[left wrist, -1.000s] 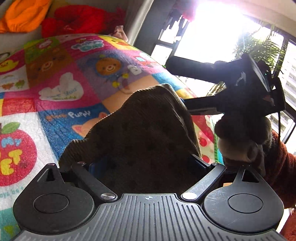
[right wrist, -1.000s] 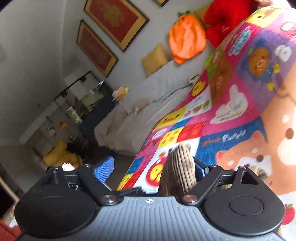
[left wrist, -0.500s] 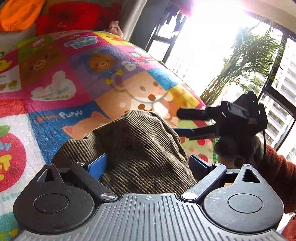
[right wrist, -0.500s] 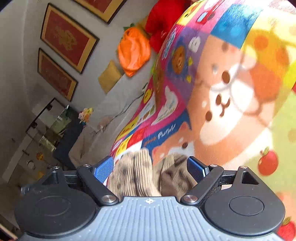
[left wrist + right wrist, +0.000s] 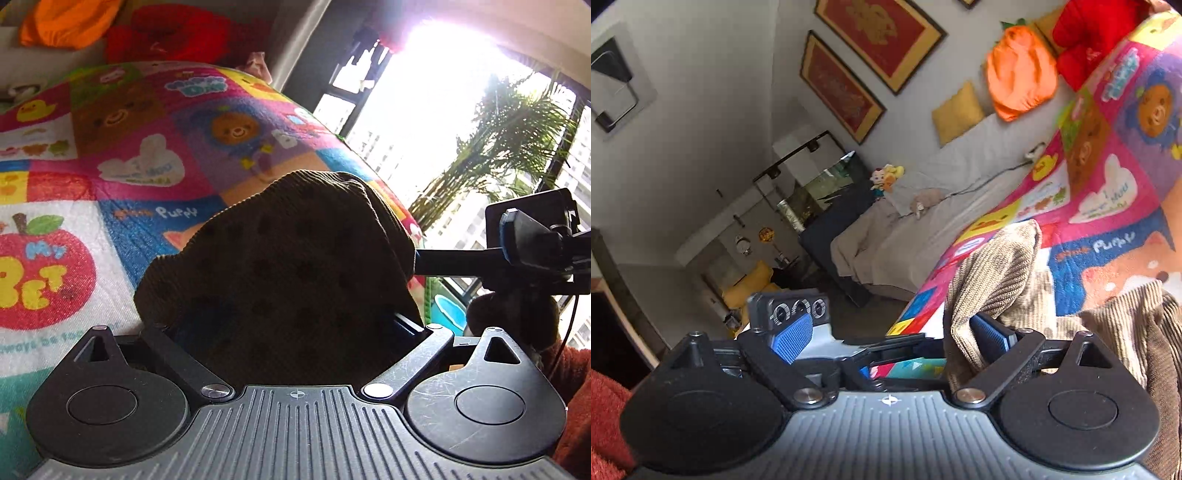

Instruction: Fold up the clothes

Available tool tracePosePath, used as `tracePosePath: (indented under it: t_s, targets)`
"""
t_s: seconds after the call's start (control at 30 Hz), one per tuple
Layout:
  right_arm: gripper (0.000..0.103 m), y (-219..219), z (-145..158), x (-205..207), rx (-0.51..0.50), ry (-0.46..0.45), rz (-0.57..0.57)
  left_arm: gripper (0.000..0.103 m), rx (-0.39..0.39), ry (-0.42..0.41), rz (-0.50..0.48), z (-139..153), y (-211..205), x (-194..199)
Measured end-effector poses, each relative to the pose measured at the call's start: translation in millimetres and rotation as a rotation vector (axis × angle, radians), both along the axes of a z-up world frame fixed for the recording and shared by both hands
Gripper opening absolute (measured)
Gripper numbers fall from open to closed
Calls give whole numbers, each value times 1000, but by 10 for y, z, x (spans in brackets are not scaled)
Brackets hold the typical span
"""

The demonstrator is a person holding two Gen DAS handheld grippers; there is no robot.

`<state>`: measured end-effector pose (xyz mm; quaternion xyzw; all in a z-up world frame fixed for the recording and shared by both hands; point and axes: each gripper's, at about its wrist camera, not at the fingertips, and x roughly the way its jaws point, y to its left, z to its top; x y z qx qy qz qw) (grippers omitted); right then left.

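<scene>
Between the left gripper's [image 5: 295, 325] fingers a brown corduroy garment [image 5: 288, 266] bunches up and covers both pads, so a real pinch can't be confirmed; cloth fills the gap and rises ahead of it. Right of that mound the right gripper [image 5: 424, 258] reaches in from the side, one finger tip buried in the fabric's edge, the other hard to make out against the window glare. A gloved hand [image 5: 517, 317] and rust-red sleeve [image 5: 572, 387] under it are cut off by the frame.

From the right wrist view, the right gripper [image 5: 890, 332] stands wide, jaws just been opening; left blue pad [image 5: 792, 334] bare, right pad [image 5: 991, 332] with a corduroy fold draped over and round it, not squeezed. More corduroy lies off to the right, cropped. The left gripper's body [image 5: 790, 310] shows just beyond the left pad, mostly hidden.

Under the cloth: a cartoon play mat [image 5: 92, 192], bright squares, spread flat. Farther out, a grey sofa [image 5: 942, 199] with orange cushion [image 5: 1019, 85], red plush [image 5: 1089, 40], framed pictures [image 5: 846, 88] on the wall. Window [image 5: 424, 110] blown out, palm plant [image 5: 509, 140] beyond.
</scene>
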<state>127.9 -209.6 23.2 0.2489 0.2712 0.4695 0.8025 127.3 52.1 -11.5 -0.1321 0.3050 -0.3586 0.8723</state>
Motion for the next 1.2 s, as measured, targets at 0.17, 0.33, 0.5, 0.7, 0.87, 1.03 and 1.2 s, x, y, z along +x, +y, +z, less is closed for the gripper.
tracePosePath:
  t_s: [0.17, 0.33, 0.5, 0.7, 0.87, 1.03, 1.2]
  targets:
    - [96, -101, -208, 443, 135, 267, 10, 98, -1, -6, -11, 9, -31, -2]
    - [96, -258, -157, 733, 143, 213, -187, 98, -4, -29, -38, 94, -194, 78]
    - [96, -781, -51, 708, 118, 116, -428, 98, -29, -40, -99, 105, -519, 271]
    - [96, -1358, 73, 258, -151, -46, -678, 98, 44, -14, -143, 40, -956, 512]
    - [96, -1337, -44, -146, -308, -78, -602, 98, 93, 33, -159, 49, -1144, 696]
    - [96, -1059, -331, -271, -378, -4, -394, 98, 34, 90, -145, 52, -1023, 803]
    - [96, -937, -594, -234, -234, 125, -256, 98, -33, 110, -128, 37, -794, 743]
